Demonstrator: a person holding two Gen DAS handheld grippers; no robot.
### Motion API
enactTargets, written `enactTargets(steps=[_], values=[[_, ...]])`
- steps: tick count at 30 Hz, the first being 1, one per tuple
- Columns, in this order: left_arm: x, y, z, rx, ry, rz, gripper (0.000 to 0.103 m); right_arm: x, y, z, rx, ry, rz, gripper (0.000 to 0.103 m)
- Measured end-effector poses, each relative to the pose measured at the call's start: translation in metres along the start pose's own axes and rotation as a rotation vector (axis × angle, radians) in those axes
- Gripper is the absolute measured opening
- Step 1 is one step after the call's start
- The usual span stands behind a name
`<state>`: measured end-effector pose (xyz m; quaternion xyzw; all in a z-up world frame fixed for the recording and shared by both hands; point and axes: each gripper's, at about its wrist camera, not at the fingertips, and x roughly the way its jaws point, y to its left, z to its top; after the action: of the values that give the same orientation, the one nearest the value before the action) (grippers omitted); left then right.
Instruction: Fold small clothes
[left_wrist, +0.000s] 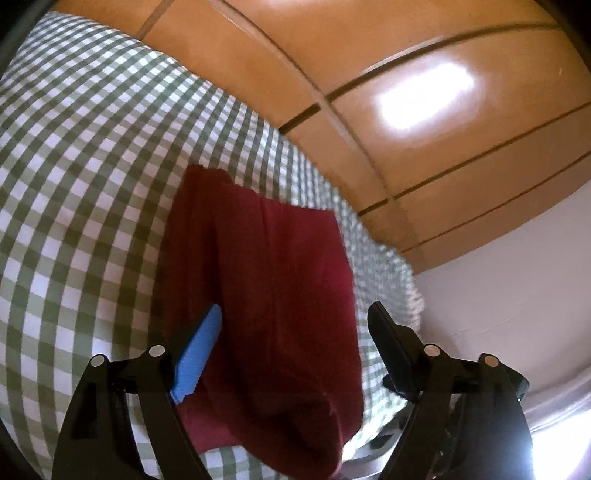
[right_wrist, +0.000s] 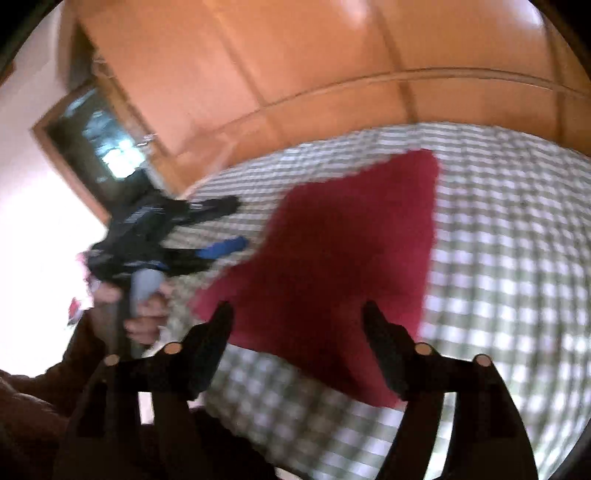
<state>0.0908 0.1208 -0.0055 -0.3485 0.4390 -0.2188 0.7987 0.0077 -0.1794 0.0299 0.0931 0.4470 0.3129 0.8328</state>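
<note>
A dark red cloth (left_wrist: 273, 280) lies folded on a green-and-white checked cover (left_wrist: 81, 177). My left gripper (left_wrist: 295, 317) is open just above the cloth's near part, its blue pad (left_wrist: 197, 354) over the cloth's left edge; nothing is held. In the right wrist view the red cloth (right_wrist: 343, 251) lies flat on the checked cover (right_wrist: 509, 266), blurred by motion. My right gripper (right_wrist: 297, 312) is open above the cloth's near edge, empty. The left gripper (right_wrist: 207, 229) shows at the cloth's left side, held by a hand (right_wrist: 144, 314).
A glossy brown wooden wardrobe (left_wrist: 406, 92) stands behind the covered surface, and a white wall (left_wrist: 517, 295) is at the right. In the right wrist view a wooden-framed opening (right_wrist: 96, 147) stands at the left.
</note>
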Motion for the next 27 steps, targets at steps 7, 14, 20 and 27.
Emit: enactTargets(steps=[7,14,20,27], values=[[0.025,-0.019,-0.019,0.176,0.053,0.285,0.017,0.042,0.033,-0.018,-0.063,0.060,-0.014,0.053],[0.034,0.003,-0.024,0.291,0.030,0.525,0.020,0.107,0.081,-0.045,-0.209,0.122,-0.070,0.061],[0.006,0.017,-0.035,0.099,-0.084,0.561,0.073,0.108,0.100,-0.056,-0.358,0.116,-0.100,0.075],[0.012,-0.007,-0.059,0.226,-0.071,0.546,0.073,0.066,0.080,-0.036,-0.240,0.179,0.178,0.088]])
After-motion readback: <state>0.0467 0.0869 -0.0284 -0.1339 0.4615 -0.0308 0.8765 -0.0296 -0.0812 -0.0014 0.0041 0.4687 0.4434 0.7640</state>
